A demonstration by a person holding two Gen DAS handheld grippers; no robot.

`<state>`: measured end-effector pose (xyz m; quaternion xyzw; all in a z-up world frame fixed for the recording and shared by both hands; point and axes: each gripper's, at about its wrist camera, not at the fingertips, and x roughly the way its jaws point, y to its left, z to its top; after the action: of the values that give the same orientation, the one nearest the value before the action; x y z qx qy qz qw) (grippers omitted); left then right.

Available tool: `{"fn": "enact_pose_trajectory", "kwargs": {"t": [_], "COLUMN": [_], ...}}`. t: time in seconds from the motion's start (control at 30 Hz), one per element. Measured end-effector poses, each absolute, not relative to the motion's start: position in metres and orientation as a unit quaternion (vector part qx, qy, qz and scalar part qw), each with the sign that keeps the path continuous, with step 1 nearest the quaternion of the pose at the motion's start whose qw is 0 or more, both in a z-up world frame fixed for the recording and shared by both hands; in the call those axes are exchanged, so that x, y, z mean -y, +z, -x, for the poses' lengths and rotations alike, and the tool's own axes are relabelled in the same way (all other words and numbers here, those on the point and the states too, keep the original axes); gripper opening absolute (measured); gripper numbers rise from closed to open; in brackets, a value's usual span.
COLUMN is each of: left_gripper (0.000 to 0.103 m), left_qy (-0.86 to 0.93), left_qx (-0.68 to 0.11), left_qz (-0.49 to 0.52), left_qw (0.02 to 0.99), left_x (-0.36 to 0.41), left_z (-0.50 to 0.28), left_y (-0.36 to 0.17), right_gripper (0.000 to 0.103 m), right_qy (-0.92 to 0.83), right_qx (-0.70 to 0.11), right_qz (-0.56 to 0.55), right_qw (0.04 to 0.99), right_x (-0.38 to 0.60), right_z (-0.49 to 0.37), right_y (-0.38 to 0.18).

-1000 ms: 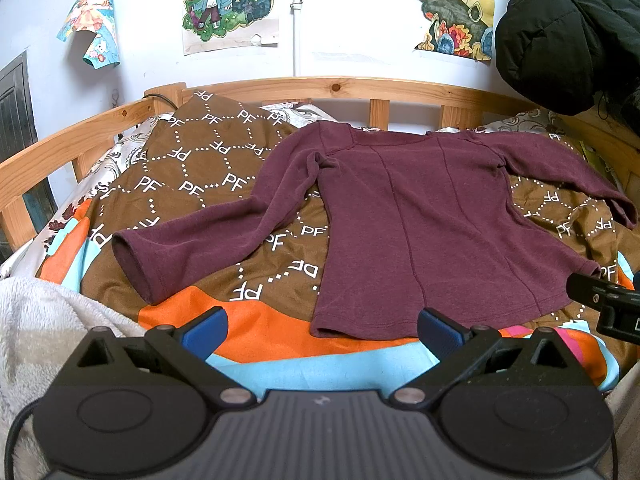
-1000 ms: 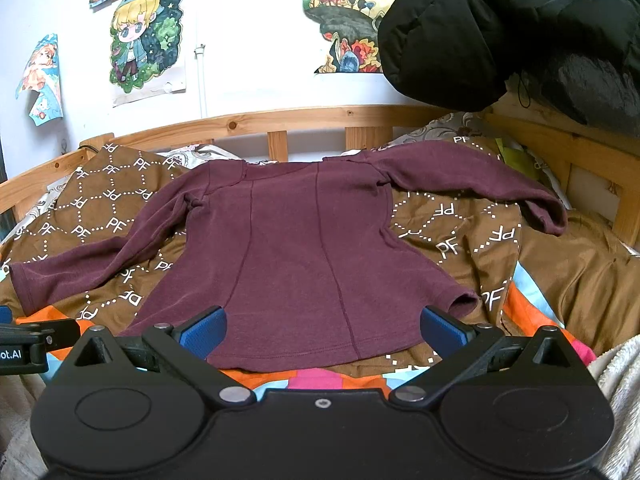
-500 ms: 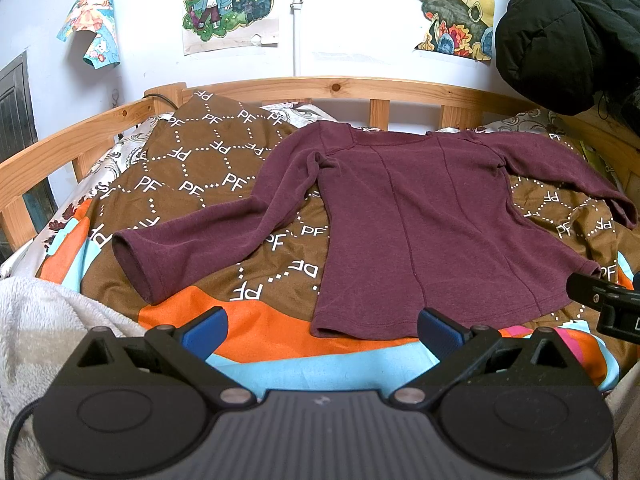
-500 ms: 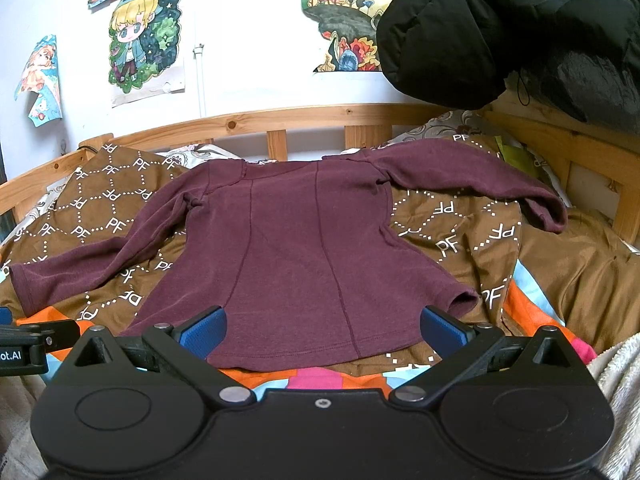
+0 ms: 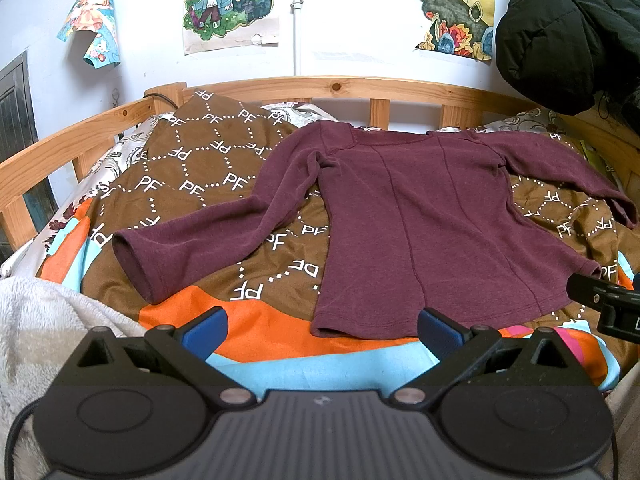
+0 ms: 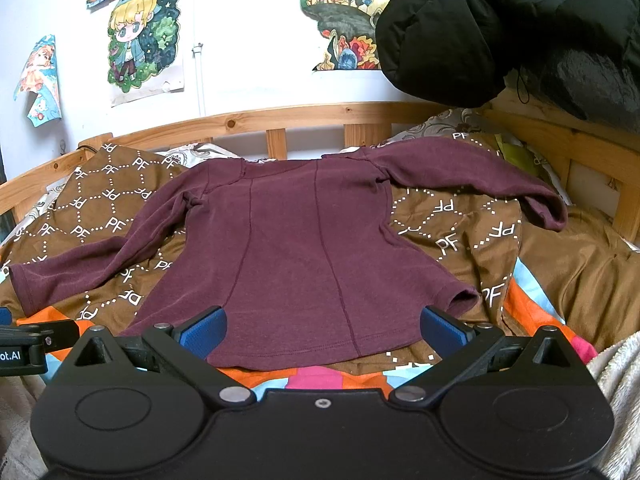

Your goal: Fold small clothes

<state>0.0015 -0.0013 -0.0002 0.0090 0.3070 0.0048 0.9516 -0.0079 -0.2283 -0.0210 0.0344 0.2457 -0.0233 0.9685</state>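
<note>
Maroon shirt point(image 5: 420, 216) on brown, white-lettered, orange-and-blue blanket point(image 5: 208, 176).

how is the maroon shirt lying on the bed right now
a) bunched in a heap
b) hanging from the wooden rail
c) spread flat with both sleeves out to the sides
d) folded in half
c: the shirt lies flat on the patterned blanket, one sleeve stretched out to each side, and neither the left gripper nor the right gripper touches it.

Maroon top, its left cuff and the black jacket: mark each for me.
maroon top point(image 6: 304, 248), right wrist view, middle of the body panel.
left cuff point(image 5: 136, 264), left wrist view, sleeve end.
black jacket point(image 6: 500, 28), right wrist view, quilted front.
</note>
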Motion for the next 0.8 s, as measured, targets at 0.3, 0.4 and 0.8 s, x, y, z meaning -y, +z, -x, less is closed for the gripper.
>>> {"fn": "enact_pose_trajectory", "kwargs": {"t": [0.3, 0.4, 0.8], "left_gripper": [0.102, 0.102, 0.102], "left_qy": [0.005, 0.005, 0.004], "left_qx": [-0.307, -0.307, -0.318], "left_qz": [-0.009, -0.009, -0.015], "left_qw": [0.952, 0.952, 0.948], "left_x": [0.001, 0.001, 0.001], "left_z": [-0.002, -0.002, -0.006], "left_y": [0.000, 0.000, -0.010], "right_gripper": [0.103, 0.103, 0.103], "right_qy": [-0.024, -0.024, -0.023], "right_qx": [-0.247, -0.248, -0.256], "right_qz": [-0.035, -0.035, -0.037], "right_qw": [0.968, 0.968, 0.966], "right_x": [0.229, 0.229, 0.227], "right_z": [0.007, 0.007, 0.005], "right_y": [-0.023, -0.024, -0.025]}}
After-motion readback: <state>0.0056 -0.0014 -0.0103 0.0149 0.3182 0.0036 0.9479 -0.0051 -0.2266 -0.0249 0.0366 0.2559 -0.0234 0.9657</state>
